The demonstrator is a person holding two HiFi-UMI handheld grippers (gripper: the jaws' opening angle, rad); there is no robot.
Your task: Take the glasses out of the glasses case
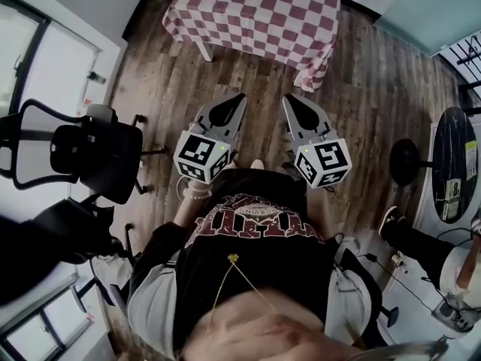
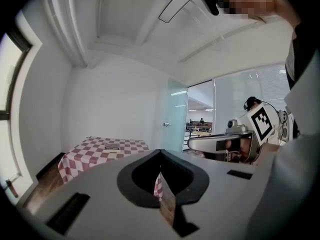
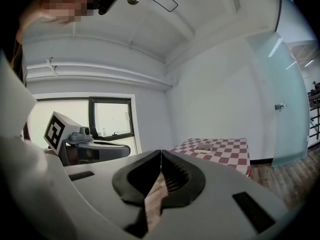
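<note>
Jaws pressed tog. on L gripper [image 2: 160,153], R gripper [image 3: 161,152] | checked-cloth table [image 1: 225,21] well ahead | wood floor [image 1: 368,81], white walls [image 2: 115,99]

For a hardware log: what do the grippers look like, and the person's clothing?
Left gripper and right gripper match: pale grey tapered bodies, black jaw linings, a white cube of black square markers each. The person wears a black printed T-shirt, thin gold chain and a bracelet.
</note>
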